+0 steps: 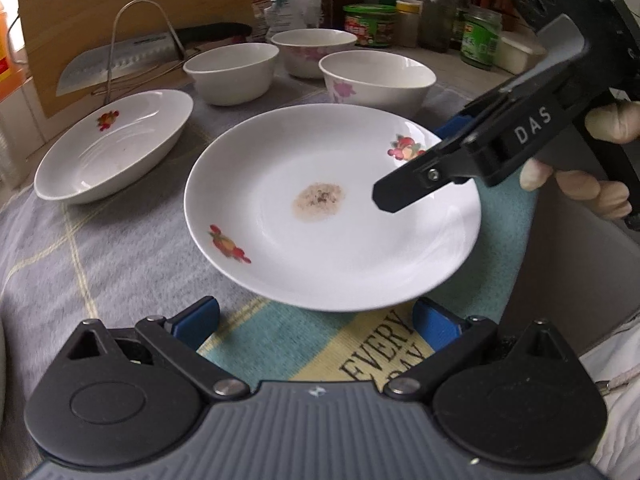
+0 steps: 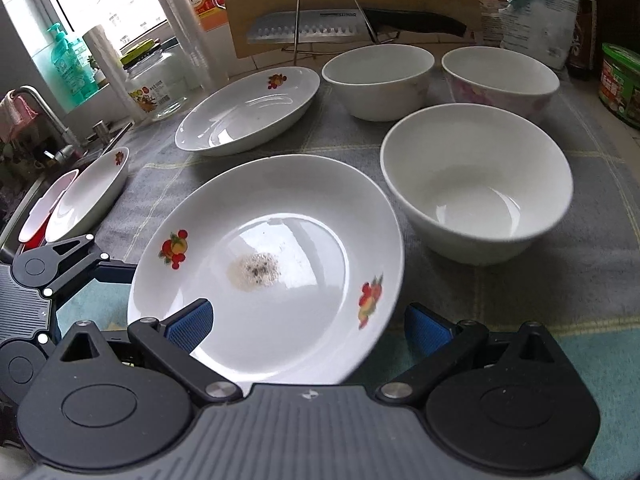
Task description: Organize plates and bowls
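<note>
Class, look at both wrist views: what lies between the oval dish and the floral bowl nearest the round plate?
The plain white bowl sits between the oval dish and the floral bowl; the left wrist view shows it best.

I'm seeing soft daylight coming in from the window at the upper left of the right wrist view, and it's blowing out to near white there. Glare is streaking across the oval dish and the round plate. The near bowl is casting a soft shadow onto the cloth. Both views are bending hard at the edges, and the near rims are smearing a bit.
</note>
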`<state>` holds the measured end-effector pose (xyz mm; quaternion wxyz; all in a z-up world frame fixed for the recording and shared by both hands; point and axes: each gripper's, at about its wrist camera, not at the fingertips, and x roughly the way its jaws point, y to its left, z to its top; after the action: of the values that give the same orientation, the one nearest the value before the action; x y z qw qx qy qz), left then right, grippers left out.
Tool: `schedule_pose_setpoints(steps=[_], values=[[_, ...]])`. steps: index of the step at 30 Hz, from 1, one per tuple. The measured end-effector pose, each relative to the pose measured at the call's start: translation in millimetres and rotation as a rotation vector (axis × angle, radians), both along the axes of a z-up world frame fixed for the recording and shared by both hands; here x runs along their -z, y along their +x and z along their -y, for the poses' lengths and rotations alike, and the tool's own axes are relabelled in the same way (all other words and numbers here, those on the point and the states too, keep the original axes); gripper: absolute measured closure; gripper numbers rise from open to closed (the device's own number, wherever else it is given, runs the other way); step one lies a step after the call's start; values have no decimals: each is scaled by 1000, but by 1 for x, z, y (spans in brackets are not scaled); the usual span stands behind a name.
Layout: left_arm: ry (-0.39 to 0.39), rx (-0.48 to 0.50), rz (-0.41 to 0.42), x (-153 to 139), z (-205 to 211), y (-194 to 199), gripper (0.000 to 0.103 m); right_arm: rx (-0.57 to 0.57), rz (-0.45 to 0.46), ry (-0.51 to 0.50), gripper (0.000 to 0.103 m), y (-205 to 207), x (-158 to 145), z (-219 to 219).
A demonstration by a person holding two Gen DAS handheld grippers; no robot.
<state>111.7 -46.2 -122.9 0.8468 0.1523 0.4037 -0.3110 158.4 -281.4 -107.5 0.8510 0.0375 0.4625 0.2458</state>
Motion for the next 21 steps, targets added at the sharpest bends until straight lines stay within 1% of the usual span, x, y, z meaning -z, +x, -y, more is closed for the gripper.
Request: schedule_pose_setpoints(steps=[9, 14, 21], values=[[-7, 136, 6, 1, -4, 16, 0, -3, 6, -14, 0, 12, 1, -8], [-15, 194, 14, 2, -6, 24, 0, 1, 6, -22, 0, 17, 1, -13], [-22, 262, 19, 3, -8, 30, 0, 33, -3, 14, 0, 23, 2, -11]])
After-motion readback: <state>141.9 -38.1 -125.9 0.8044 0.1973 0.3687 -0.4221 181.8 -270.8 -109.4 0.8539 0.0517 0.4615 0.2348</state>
